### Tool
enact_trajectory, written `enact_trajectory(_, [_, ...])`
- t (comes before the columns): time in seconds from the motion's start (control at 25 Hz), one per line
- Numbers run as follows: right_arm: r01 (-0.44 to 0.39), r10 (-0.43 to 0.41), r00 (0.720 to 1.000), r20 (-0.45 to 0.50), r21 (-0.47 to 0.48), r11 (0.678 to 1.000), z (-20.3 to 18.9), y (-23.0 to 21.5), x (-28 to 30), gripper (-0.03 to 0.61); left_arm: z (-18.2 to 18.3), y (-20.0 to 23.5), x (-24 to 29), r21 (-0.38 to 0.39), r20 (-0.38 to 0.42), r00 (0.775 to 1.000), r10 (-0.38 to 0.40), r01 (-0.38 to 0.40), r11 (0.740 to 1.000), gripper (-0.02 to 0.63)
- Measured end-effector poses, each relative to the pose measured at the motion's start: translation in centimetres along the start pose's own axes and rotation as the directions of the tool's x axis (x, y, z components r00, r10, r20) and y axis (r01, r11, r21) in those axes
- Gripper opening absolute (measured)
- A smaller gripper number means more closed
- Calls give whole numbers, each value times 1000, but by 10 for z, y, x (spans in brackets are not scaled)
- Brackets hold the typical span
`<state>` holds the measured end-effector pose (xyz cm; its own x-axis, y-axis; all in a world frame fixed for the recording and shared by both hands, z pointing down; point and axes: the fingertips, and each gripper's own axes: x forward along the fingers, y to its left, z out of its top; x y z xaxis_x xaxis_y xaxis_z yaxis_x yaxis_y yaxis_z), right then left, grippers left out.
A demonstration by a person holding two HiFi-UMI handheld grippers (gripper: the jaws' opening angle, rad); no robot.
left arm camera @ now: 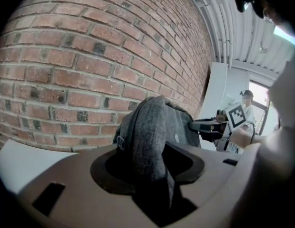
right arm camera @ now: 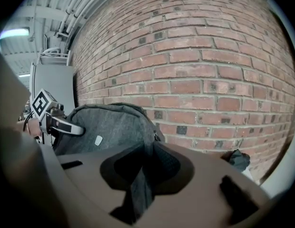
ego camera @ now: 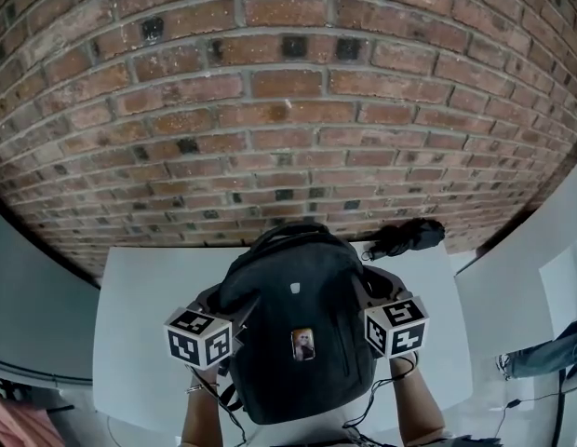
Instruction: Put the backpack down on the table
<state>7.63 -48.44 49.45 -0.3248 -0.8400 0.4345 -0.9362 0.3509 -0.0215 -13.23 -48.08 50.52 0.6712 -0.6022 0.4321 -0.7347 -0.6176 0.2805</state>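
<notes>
A dark grey backpack [ego camera: 298, 333] stands upright over the near half of the white table [ego camera: 140, 305], held from both sides. My left gripper [ego camera: 234, 310] grips its left side; in the left gripper view a thick padded shoulder strap [left arm camera: 147, 141] fills the gap of that gripper [left arm camera: 154, 175]. My right gripper [ego camera: 372, 298] grips the right side, and in the right gripper view a narrower dark strap [right arm camera: 138, 184] runs between the jaws of that gripper [right arm camera: 140, 175]. The backpack [right arm camera: 109, 125] has a small light badge on its front. Its base is hidden, so contact with the table is unclear.
A brick wall [ego camera: 288, 110] rises right behind the table. A black bundle [ego camera: 405, 237] lies at the table's back right corner. White panels [ego camera: 530, 268] stand to the right, with a person's leg [ego camera: 549, 352] beside them. Another person [left arm camera: 246, 103] stands far off.
</notes>
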Motion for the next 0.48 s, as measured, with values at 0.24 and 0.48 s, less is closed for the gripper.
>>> enact_trajectory(0.24, [-9,10,1000,-25,22,1000,-12,-6,17,66,-9,11,16,-12,-36,999,15,-15,1000,210])
enact_trajectory(0.48, [-25,27,998,-55,40,999,-28,-12,35,66,-23,22,31,-38,-81,997,21,-24,999,212])
